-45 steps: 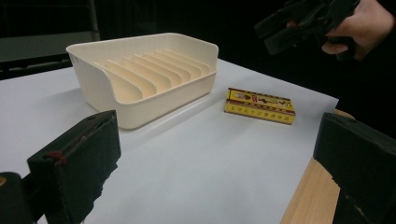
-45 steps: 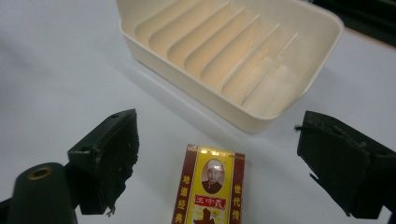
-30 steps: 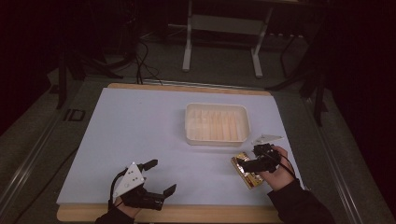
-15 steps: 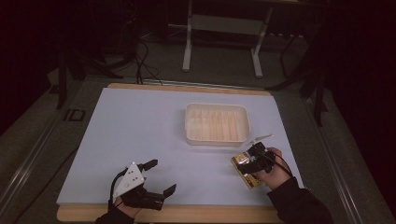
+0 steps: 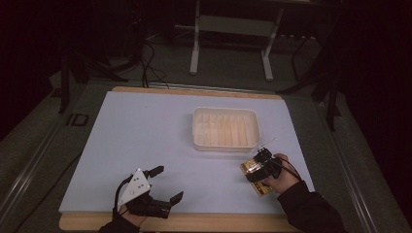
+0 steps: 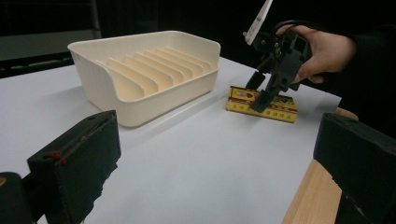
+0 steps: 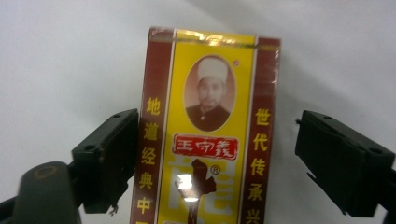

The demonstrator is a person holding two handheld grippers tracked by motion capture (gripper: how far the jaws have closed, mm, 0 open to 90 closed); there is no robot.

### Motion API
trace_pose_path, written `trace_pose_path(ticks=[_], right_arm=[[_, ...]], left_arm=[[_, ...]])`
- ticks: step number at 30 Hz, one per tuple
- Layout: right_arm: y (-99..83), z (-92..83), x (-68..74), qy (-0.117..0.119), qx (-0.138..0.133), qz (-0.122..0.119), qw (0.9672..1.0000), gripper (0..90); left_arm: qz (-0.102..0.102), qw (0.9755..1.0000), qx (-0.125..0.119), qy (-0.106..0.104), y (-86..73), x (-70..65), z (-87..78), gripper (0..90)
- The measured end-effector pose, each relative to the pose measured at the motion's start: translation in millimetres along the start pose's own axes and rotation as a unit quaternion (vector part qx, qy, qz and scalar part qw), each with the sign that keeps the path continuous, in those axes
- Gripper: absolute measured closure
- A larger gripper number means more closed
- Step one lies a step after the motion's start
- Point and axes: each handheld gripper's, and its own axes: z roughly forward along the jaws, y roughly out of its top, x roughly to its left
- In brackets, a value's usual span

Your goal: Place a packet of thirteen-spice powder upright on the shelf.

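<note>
My right gripper (image 5: 256, 170), lower right of the high view, points down, its jaws just closing yet apart. My left gripper (image 5: 165, 183), lower left, rests open.

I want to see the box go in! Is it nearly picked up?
Done: the right gripper straddles the yellow-and-red box, jaws just closing. In hand: no squeeze yet, a gap shows on one side. Left: grip, lift, probably into the cream slotted tray. The left gripper waits open.

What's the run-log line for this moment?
right gripper: open, closing, astride flat yellow-and-red box, one gap left | left gripper: open, idle | ribbed cream plastic tray: empty
</note>
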Motion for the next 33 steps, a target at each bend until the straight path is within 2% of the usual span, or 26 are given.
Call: trace_pose_path(ticks=[4, 9, 12, 18, 24, 28, 31, 32, 33], right_arm=[[1.9, 3.1, 1.7, -0.004, 0.015, -0.003, 0.9999, 15.5], [4.1, 6.6, 6.8, -0.01, 0.039, -0.021, 0.999, 22.1], [5.8, 5.5, 7.5, -0.001, 0.047, -0.019, 0.9987, 27.9], [6.8, 4.2, 8.1, -0.001, 0.05, -0.008, 0.9987, 30.9], [3.4, -2.1, 9.6, -0.009, 0.023, -0.023, 0.9994, 31.4], [1.6, -9.0, 10.0, -0.004, 0.0, -0.025, 0.9997, 31.7], [0.9, -15.2, 11.6, -0.004, -0.02, -0.028, 0.9994, 31.8], [0.6, -19.7, 13.0, -0.006, -0.04, -0.034, 0.9986, 31.9], [0.6, -19.7, 13.0, -0.006, -0.04, -0.034, 0.9986, 31.9]], left_arm=[[0.0, 1.0, 0.001, -0.001, -0.1, -0.3, 0.3, 1.5], [0.003, 1.0, 0.001, 0.002, 0.0, -0.5, 0.1, 1.6], [0.003, 1.0, 0.003, 0.001, -0.1, -0.5, 0.2, 1.6], [0.003, 1.0, 0.002, 0.001, 0.0, -0.6, -0.1, 1.6], [0.001, 1.0, 0.003, 0.0, -0.2, -0.3, 0.3, 1.6], [0.003, 1.0, 0.004, -0.001, -0.3, -0.6, 0.6, 1.5], [0.002, 1.0, 0.004, 0.0, -0.3, -0.4, 0.7, 1.6], [0.002, 1.0, 0.005, 0.0, -0.4, -0.4, 0.7, 1.6], [0.001, 1.0, 0.005, 0.0, -0.5, -0.4, 0.7, 1.6]])
